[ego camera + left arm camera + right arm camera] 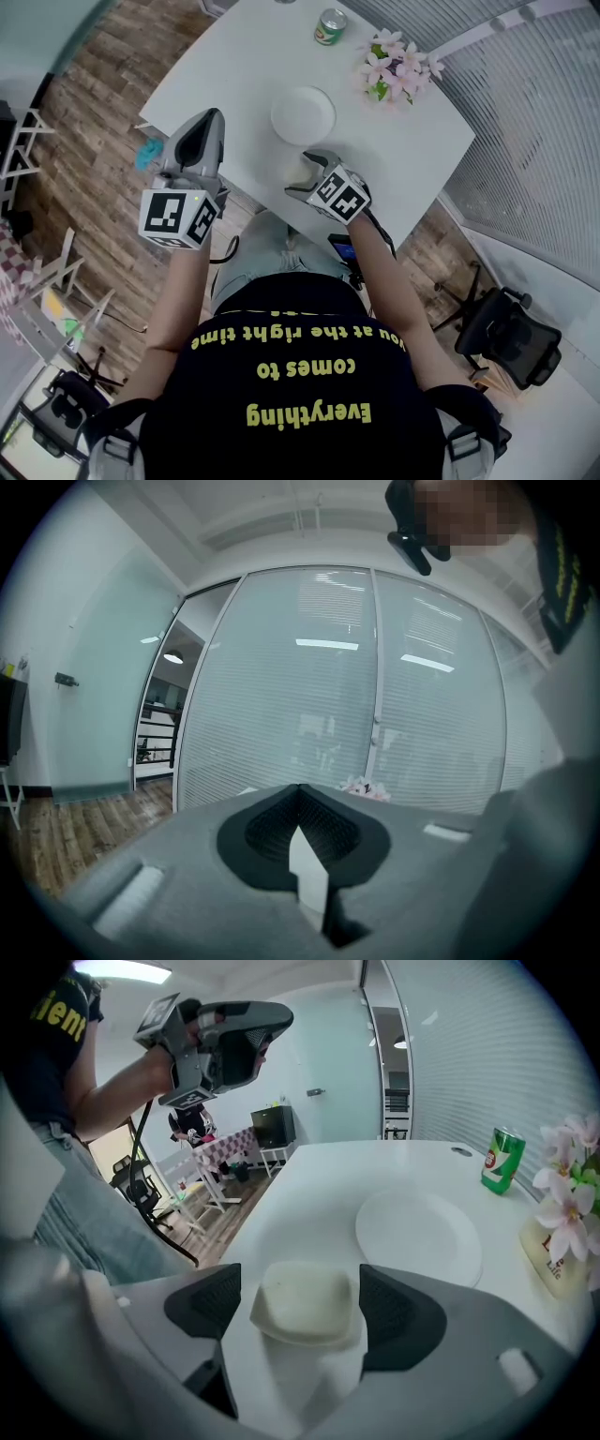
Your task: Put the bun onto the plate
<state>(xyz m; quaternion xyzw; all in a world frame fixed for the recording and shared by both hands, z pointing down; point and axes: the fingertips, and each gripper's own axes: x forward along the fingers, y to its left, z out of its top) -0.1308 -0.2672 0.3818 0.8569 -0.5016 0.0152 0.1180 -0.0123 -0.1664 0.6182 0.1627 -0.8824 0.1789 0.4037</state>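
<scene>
My right gripper (300, 1288) has its jaws wide apart either side of the bun (305, 1302), lower centre, pads not pressing. The bun sits on the tabletop (309, 1185), near the plate (417, 1237). My left gripper (302, 841) has its jaws together, idle. Grasp, lift and placing all remain.

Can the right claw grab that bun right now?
Probably yes. The right claw is open, and the bun sits on the table between its jaws, not yet squeezed. Nothing seems to be in the way.
</scene>
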